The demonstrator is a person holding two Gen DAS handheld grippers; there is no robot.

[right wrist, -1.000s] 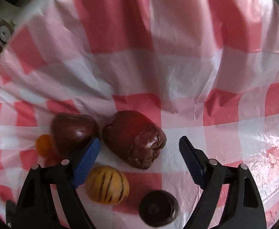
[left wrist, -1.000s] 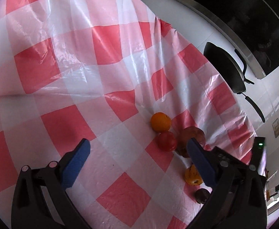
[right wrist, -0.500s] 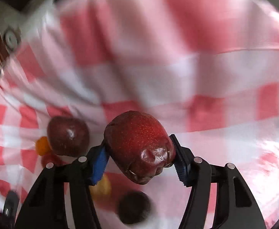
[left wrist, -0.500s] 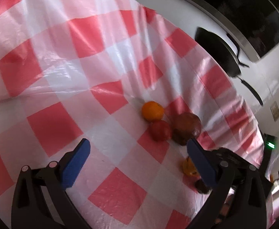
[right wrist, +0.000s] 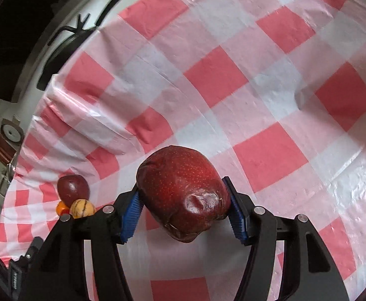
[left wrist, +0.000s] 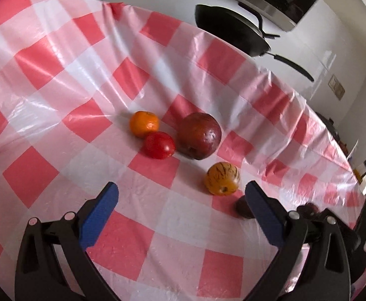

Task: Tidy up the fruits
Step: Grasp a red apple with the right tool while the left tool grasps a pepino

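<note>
While my right gripper (right wrist: 183, 208) pinches the big red apple (right wrist: 183, 195) above the checked cloth (right wrist: 258, 87), my left gripper (left wrist: 180, 200) hangs spread and empty. At its 3 o'clock, some dark fruit (left wrist: 242, 207) sits half hidden behind the finger, hard to identify.

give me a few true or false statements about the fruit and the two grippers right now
1. The right gripper holds a dark red apple between its fingers. True.
2. The left gripper is clamped on the orange. False: it is open and empty; the orange lies on the checked tablecloth.
3. The tomato lies beside the orange. True.
4. The yellow striped fruit is stacked on the tomato. False: it rests apart on the cloth.
5. A black pan sits beyond the cloth. True.
</note>
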